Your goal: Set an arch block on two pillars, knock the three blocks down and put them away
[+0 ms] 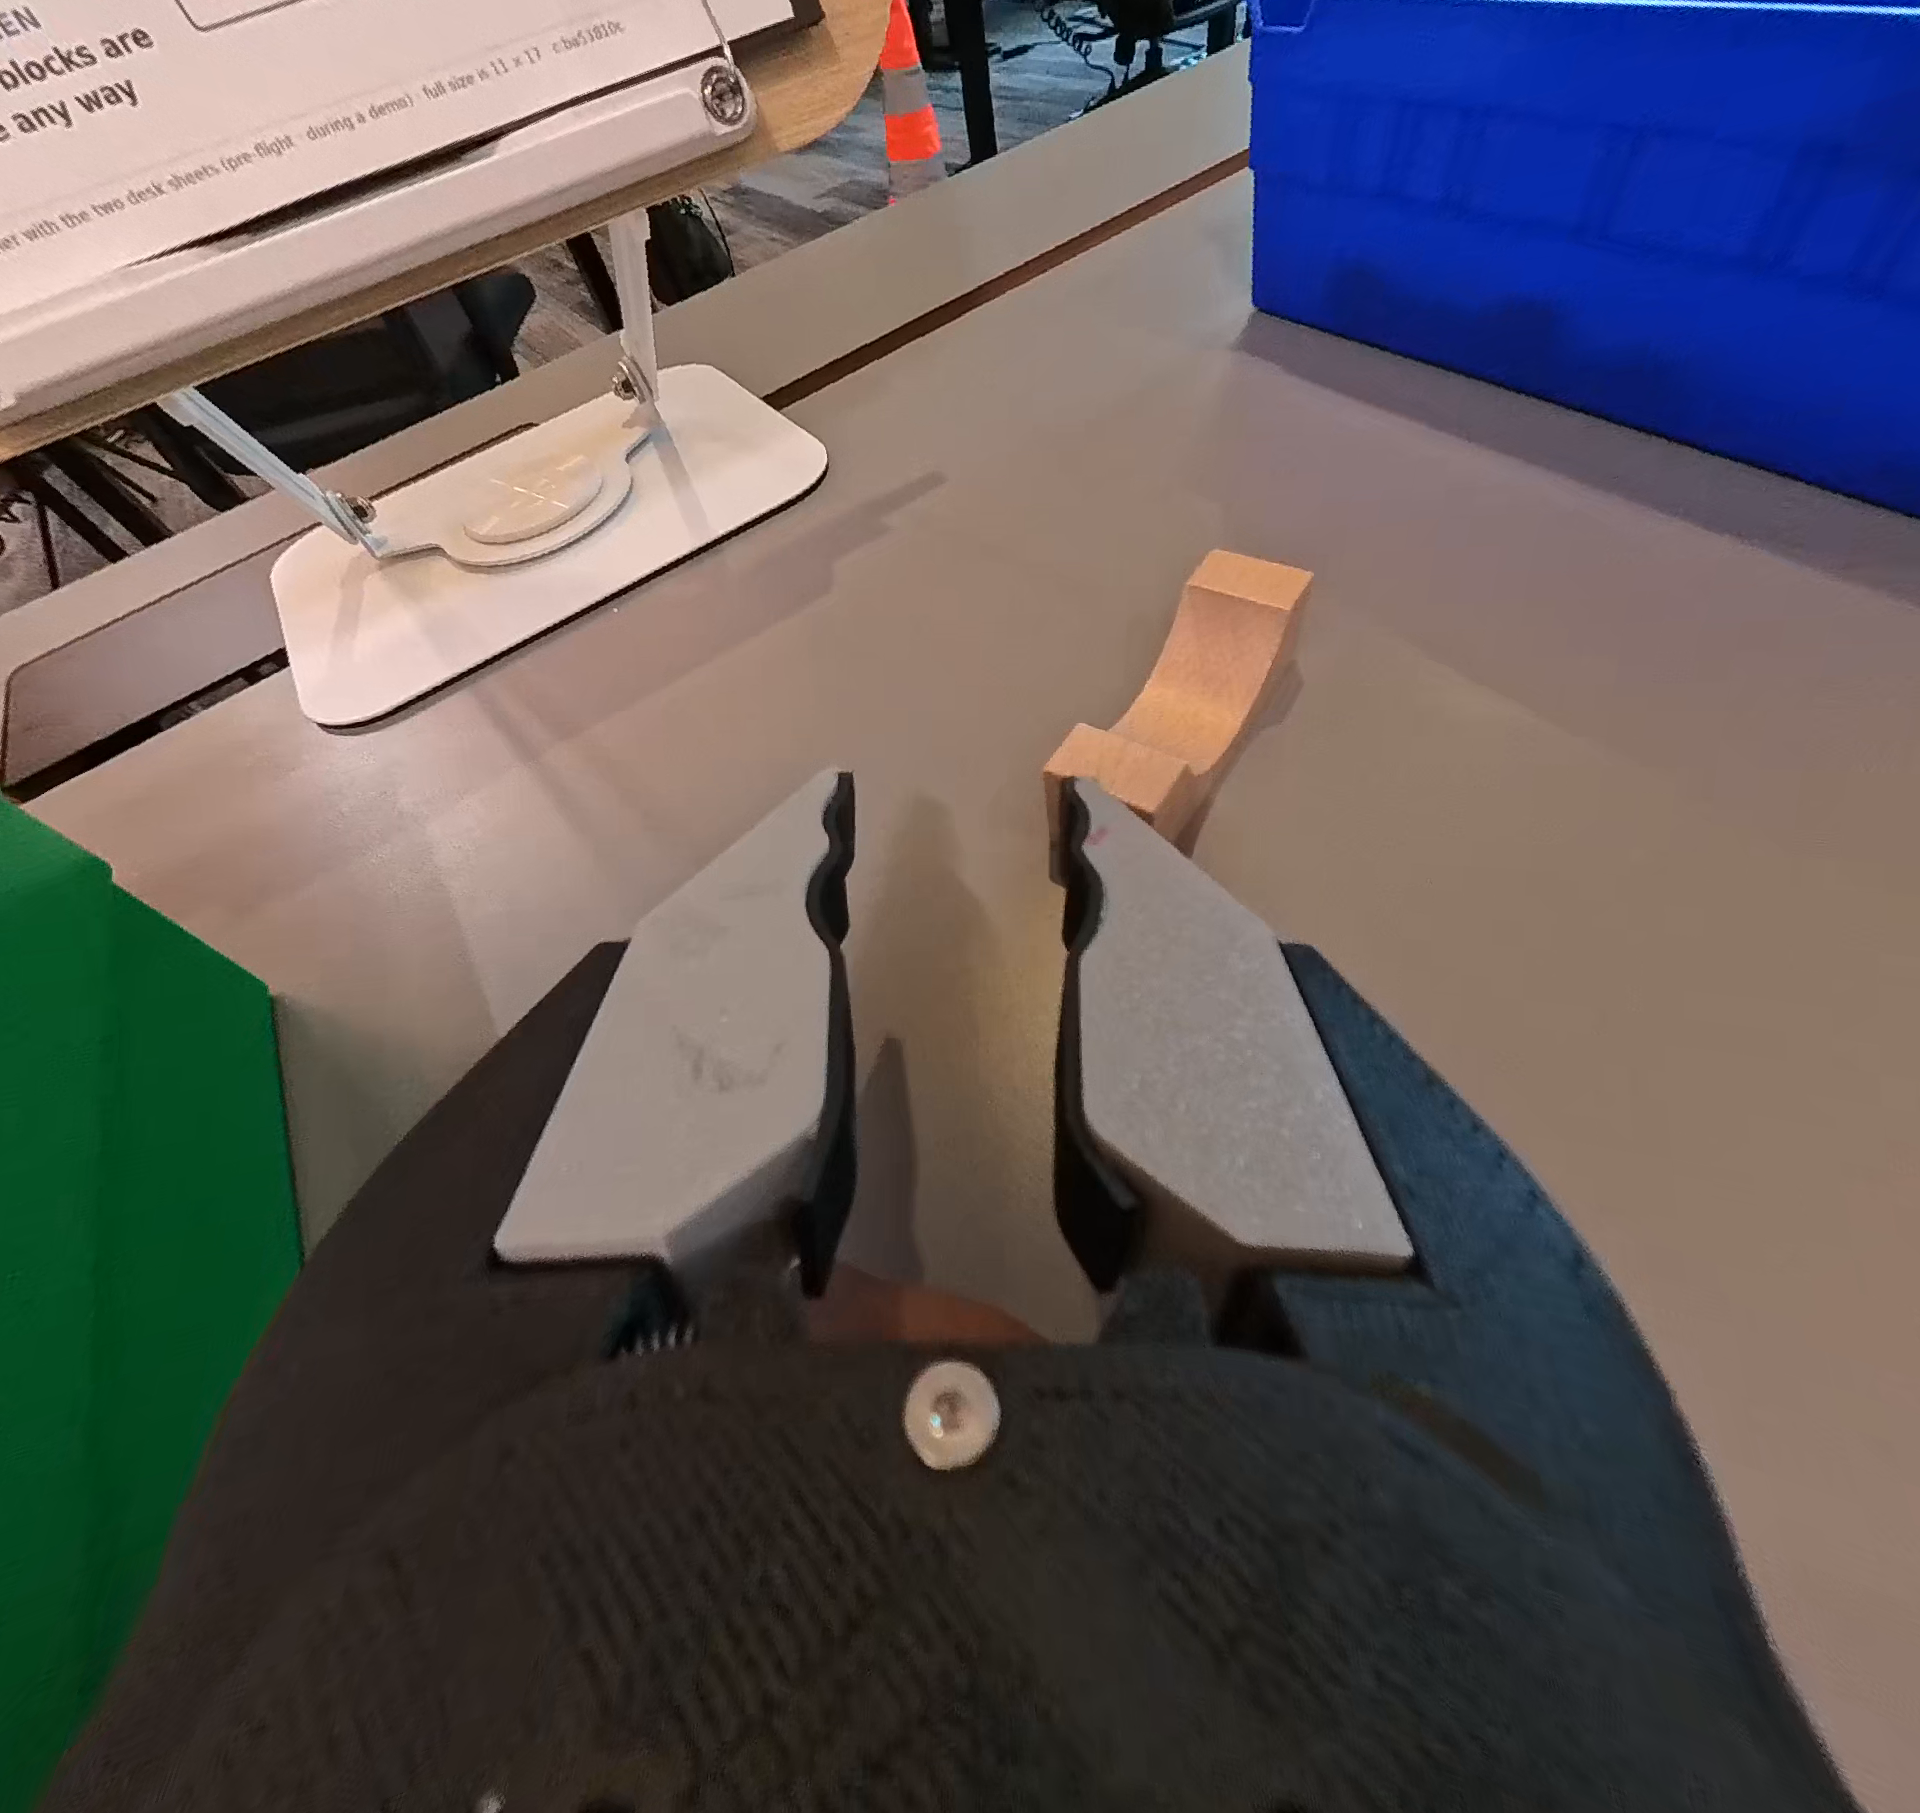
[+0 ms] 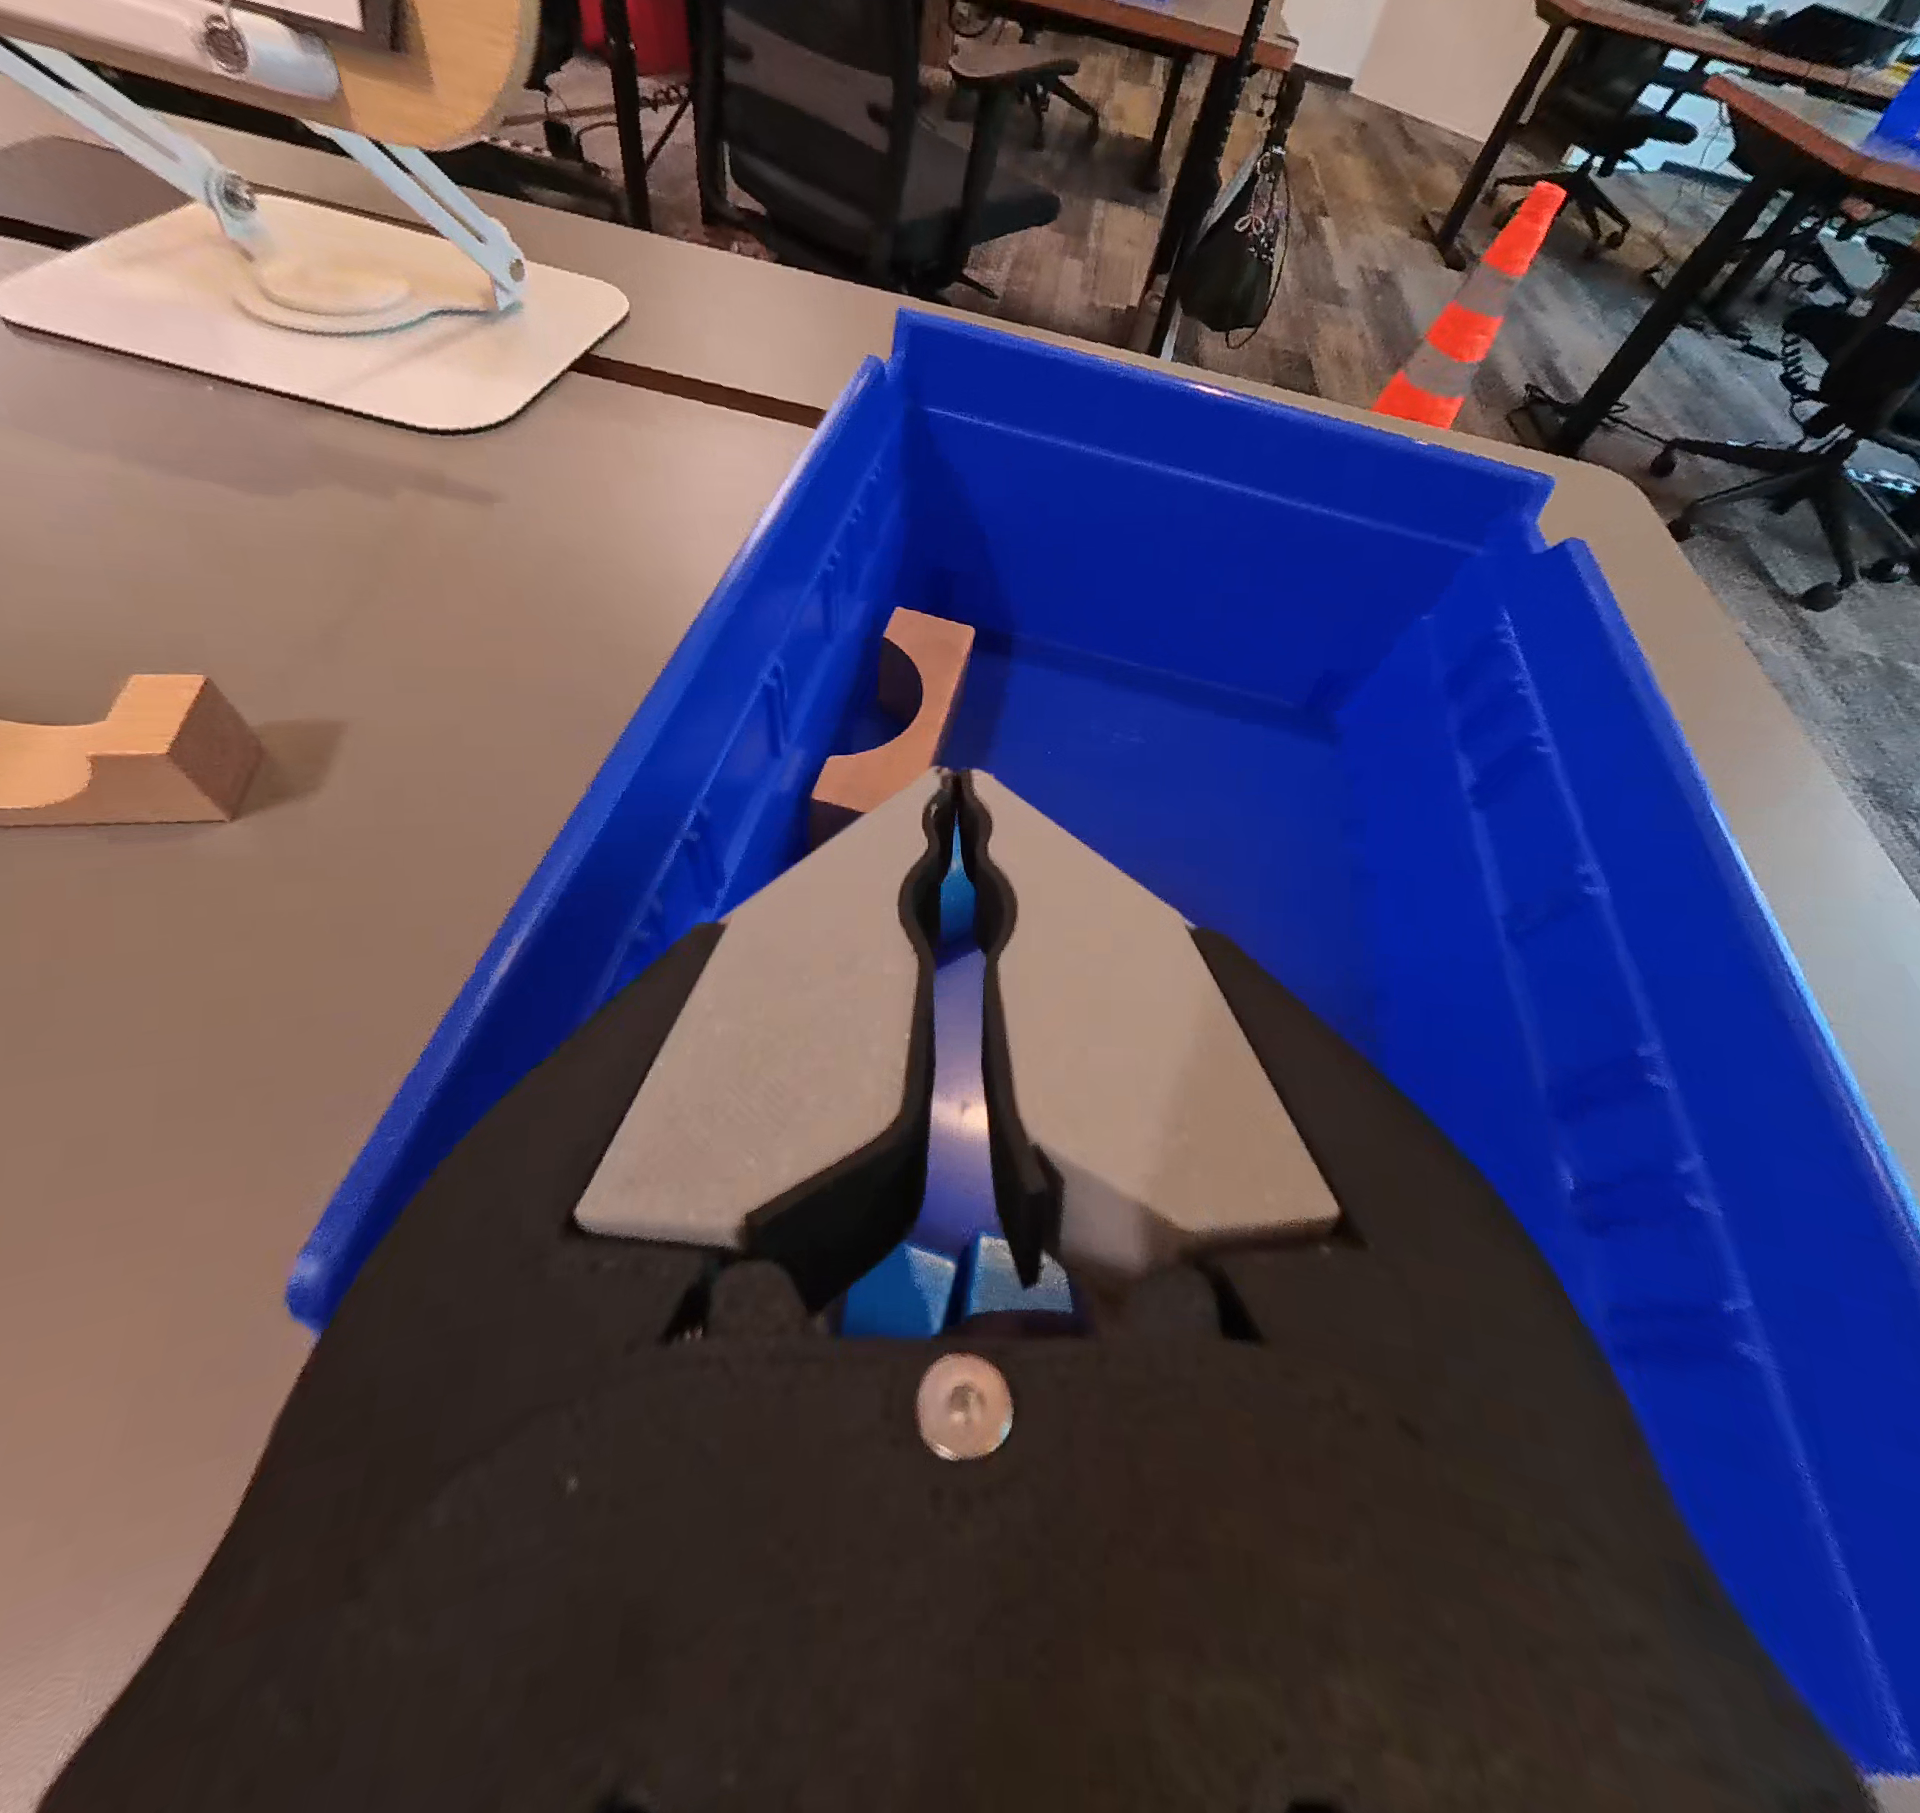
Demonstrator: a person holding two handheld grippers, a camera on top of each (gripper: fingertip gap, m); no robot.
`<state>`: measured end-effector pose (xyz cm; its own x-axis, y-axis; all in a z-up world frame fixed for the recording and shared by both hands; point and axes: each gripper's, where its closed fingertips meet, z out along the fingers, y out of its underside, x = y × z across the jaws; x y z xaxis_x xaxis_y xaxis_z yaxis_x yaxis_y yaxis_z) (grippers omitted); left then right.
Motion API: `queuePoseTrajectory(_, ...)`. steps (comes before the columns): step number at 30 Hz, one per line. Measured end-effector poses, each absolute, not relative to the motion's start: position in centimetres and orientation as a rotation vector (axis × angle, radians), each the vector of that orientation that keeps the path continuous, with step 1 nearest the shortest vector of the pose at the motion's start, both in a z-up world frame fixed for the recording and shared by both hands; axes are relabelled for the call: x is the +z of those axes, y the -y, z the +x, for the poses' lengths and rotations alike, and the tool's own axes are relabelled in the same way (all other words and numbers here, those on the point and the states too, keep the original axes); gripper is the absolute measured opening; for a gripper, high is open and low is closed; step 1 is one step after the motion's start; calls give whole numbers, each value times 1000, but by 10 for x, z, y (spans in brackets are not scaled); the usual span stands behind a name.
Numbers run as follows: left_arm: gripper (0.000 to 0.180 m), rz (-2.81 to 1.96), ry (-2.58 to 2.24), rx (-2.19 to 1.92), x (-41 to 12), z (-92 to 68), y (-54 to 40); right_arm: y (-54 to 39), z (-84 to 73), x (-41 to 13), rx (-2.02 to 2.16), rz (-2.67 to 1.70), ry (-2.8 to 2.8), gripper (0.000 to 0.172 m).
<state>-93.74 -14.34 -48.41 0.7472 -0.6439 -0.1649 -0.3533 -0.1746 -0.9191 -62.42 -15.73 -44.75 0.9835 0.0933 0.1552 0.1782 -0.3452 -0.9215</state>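
Right gripper (image 2: 954, 787) closed empty over blue bin (image 2: 1195, 516), arch block (image 2: 904, 714) inside

in the left wrist view the right fingertip (image 1: 1086, 828) covers the near end of the wooden arch block (image 1: 1195, 693), so contact there cannot be told. the blue bin (image 1: 1558, 205) runs off the right edge, the green box (image 1: 104, 1140) off the left. in the right wrist view another arch block (image 2: 125, 755) is cut by the left edge, and a third wooden block (image 2: 904, 714) in the bin is partly hidden behind the fingers.
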Motion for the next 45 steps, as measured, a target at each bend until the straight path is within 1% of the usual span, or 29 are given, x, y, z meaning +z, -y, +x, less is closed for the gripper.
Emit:
queuePoseTrajectory(3, 37, -1783, -778, -322, -483, -938, 144, 159, -628, -444, -57, -1912, 208, 0)
queuePoseTrajectory(6, 37, -1776, -817, -387, -483, -931, 151, 165, -636, -431, 47, -1875, 226, 6)
queuePoseTrajectory(8, 37, -1761, -910, -582, -481, -912, 175, 172, -639, -418, 116, -1838, 224, 8)
queuePoseTrajectory(10, 38, -1694, -1153, -913, -477, -879, 232, 180, -638, -406, 171, -1810, 221, 9)
queuePoseTrajectory(11, 38, -1640, -1272, -1010, -475, -866, 259, 184, -638, -401, 199, -1799, 216, 10)
queuePoseTrajectory(12, 38, -1601, -1352, -1017, -476, -855, 277, 189, -639, -397, 231, -1790, 219, 11)
queuePoseTrajectory(13, 42, -1575, -1420, -979, -480, -843, 291, 193, -641, -394, 264, -1786, 231, 11)
queuePoseTrajectory(16, 68, -1492, -1620, -932, -489, -806, 341, 208, -653, -396, 355, -1811, 314, 13)
queuePoseTrajectory(18, 73, -1407, -1688, -874, -489, -785, 360, 220, -666, -405, 405, -1844, 419, 18)
queuePoseTrajectory(20, 75, -1354, -1732, -827, -490, -772, 365, 231, -672, -413, 393, -1860, 515, 24)
queuePoseTrajectory(25, 82, -1364, -1942, -956, -513, -766, 378, 256, -685, -413, 462, -1826, 661, 24)
queuePoseTrajectory(28, 81, -1378, -2021, -893, -532, -763, 371, 267, -689, -407, 489, -1789, 695, 24)
queuePoseTrajectory(30, 77, -1406, -2050, -862, -539, -762, 367, 272, -691, -407, 490, -1785, 715, 24)
queuePoseTrajectory(32, 72, -1387, -2065, -876, -539, -762, 368, 275, -692, -409, 486, -1787, 736, 24)
queuePoseTrajectory(36, 72, -1398, -2047, -852, -539, -767, 358, 286, -704, -421, 532, -1807, 829, 24)
queuePoseTrajectory(42, 72, -1313, -2003, -765, -535, -784, 341, 320, -750, -452, 771, -1853, 1067, 24)
queuePoseTrajectory(45, 72, -1207, -1940, -626, -528, -792, 325, 314, -766, -472, 852, -1986, 1020, 33)
